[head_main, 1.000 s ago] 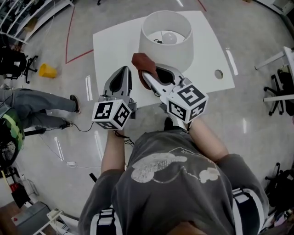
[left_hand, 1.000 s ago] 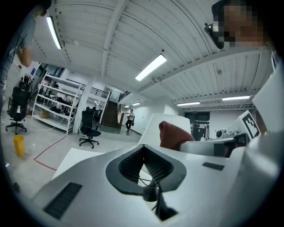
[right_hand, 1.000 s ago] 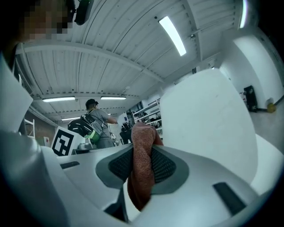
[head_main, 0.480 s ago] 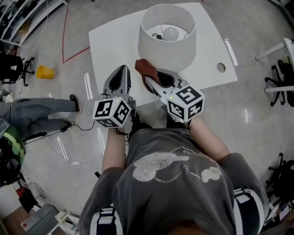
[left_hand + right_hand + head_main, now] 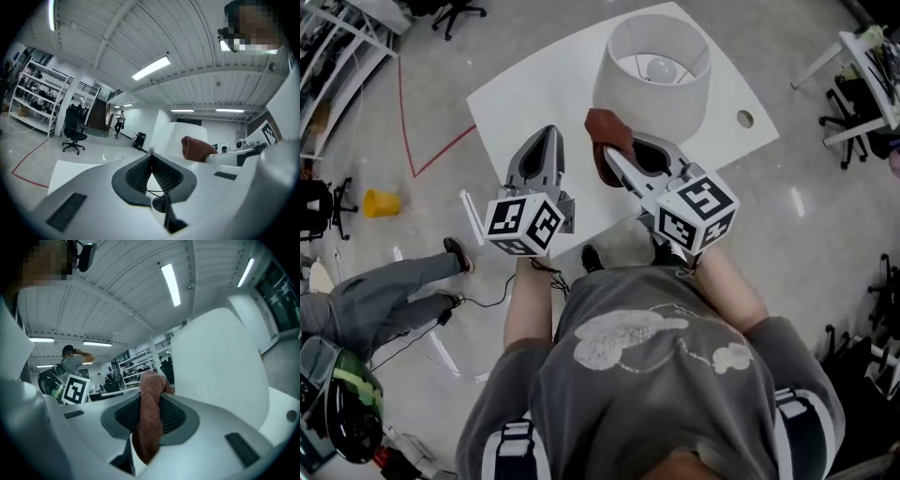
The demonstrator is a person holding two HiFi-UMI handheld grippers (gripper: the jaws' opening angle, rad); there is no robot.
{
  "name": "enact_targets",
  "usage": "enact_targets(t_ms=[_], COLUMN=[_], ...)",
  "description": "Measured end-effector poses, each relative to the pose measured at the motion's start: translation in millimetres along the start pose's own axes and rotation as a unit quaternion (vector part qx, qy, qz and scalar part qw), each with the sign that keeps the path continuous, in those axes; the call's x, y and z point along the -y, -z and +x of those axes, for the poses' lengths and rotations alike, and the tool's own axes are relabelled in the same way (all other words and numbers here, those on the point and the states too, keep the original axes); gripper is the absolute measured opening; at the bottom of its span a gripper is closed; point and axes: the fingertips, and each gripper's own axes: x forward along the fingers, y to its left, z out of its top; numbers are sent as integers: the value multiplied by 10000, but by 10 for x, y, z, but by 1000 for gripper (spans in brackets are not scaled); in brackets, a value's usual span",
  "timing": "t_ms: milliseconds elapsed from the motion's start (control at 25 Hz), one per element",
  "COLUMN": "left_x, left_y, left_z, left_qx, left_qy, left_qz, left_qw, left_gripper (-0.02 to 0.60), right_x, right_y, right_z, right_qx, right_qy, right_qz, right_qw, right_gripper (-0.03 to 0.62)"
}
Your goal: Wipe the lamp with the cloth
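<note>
A white lamp [image 5: 654, 80] with a round shade stands on a white table [image 5: 525, 103]; its bulb shows through the open top. My right gripper [image 5: 614, 155] is shut on a reddish-brown cloth [image 5: 605, 139], which presses against the near side of the shade. In the right gripper view the cloth [image 5: 151, 418] hangs between the jaws with the shade [image 5: 220, 366] right beside it. My left gripper [image 5: 546, 142] hovers over the table left of the lamp, shut and holding nothing. In the left gripper view the shade [image 5: 183, 137] and the cloth [image 5: 199, 148] sit ahead to the right.
The table has a round hole [image 5: 744, 119] near its right edge. A person's legs [image 5: 384, 291] and a yellow object [image 5: 380, 202] are on the floor to the left. Office chairs [image 5: 853, 103] stand at the right.
The head view has shifted, so the table and lamp sit further right and turned. Both grippers keep their places relative to the lamp; the cloth stays against the shade.
</note>
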Motion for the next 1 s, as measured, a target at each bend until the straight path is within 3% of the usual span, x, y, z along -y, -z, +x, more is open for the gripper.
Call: enact_targets(t_ms=[160, 480, 720, 1000], left_x=[-74, -117, -145, -163], left_y=[-130, -320, -290, -99], left_z=[33, 48, -39, -75], left_qx=[10, -41, -161, -379], left_qy=[361, 1180, 1466, 1377], left_qz=[38, 142, 120, 18], left_qw=[9993, 9929, 9890, 9897], left_gripper=[8, 8, 8, 8], right_x=[-82, 165, 275, 378], right_y=[-397, -966, -716, -120], right_z=[52, 123, 93, 126], right_qx=[535, 1281, 1199, 582], right_qy=[351, 1616, 2080, 2173], right_qz=[-143, -122, 87, 384], right_qw=[9979, 9784, 9707, 9736], right_gripper=[91, 91, 91, 91])
